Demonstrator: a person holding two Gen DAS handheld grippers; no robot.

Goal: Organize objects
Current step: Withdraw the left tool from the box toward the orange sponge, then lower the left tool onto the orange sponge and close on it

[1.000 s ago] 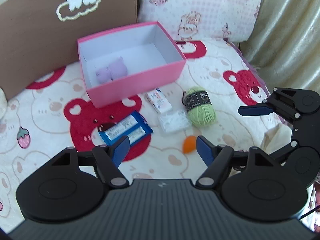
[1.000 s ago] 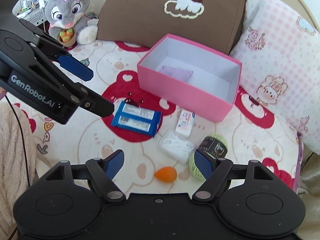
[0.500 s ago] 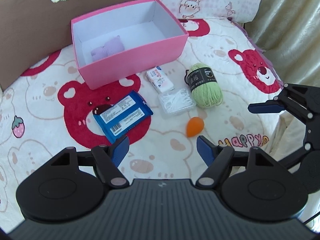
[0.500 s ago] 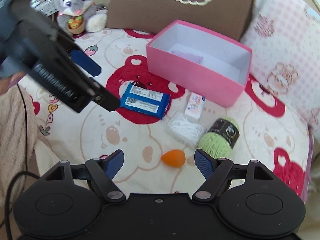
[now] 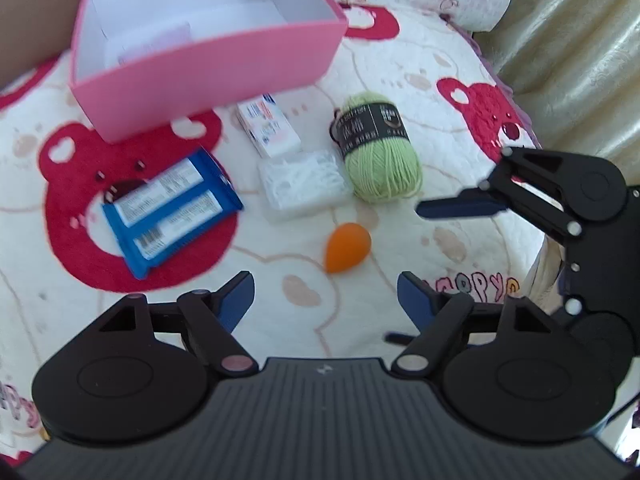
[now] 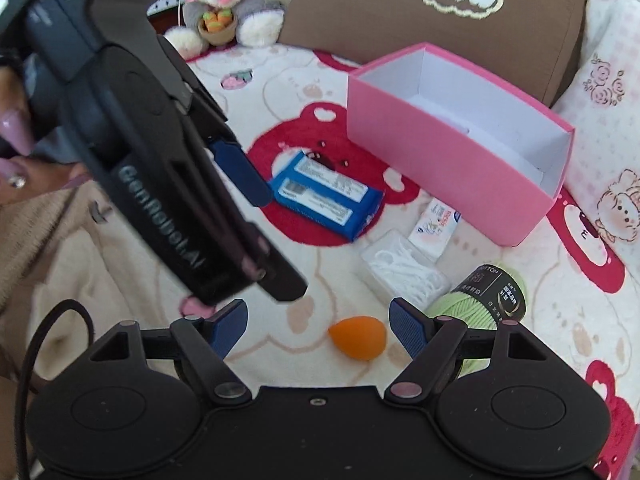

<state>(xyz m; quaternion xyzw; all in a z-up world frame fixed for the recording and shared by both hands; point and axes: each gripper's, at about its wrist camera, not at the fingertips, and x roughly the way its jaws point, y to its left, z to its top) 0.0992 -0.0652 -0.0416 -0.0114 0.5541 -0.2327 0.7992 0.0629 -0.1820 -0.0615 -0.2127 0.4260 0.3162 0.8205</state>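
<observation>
Pink cardboard, white inside, makes up the open box point(image 5: 208, 64) standing at the far side of the bed's bear-print blanket point(image 5: 400, 64); something pale lies on its floor, too blurred to name. In front of the box, loose on the blanket, lie a blue twin-pack of wrapped biscuits point(image 5: 170, 210) on the left, a small white carton point(image 5: 268, 130) just beside the box wall, a clear plastic case of white floss picks point(image 5: 302, 184) touching that carton's near end, and a skein of green yarn point(image 5: 380, 152) with a black band to the right. An orange teardrop makeup sponge point(image 5: 347, 246) sits nearest, apart from the rest.

The left hand-held gripper point(image 5: 326, 294) hangs above the blanket with its blue fingers spreading wider and nothing between them; the sponge lies just beyond the tips. The right hand-held gripper point(image 6: 318, 318) has its fingers wide apart, also empty, with the sponge point(image 6: 358, 336) on the blanket between and slightly past the fingertips, untouched. In the right wrist view a grey plush rabbit point(image 6: 232, 4) and a brown cushion point(image 6: 400, 12) stand behind the box point(image 6: 448, 164).
</observation>
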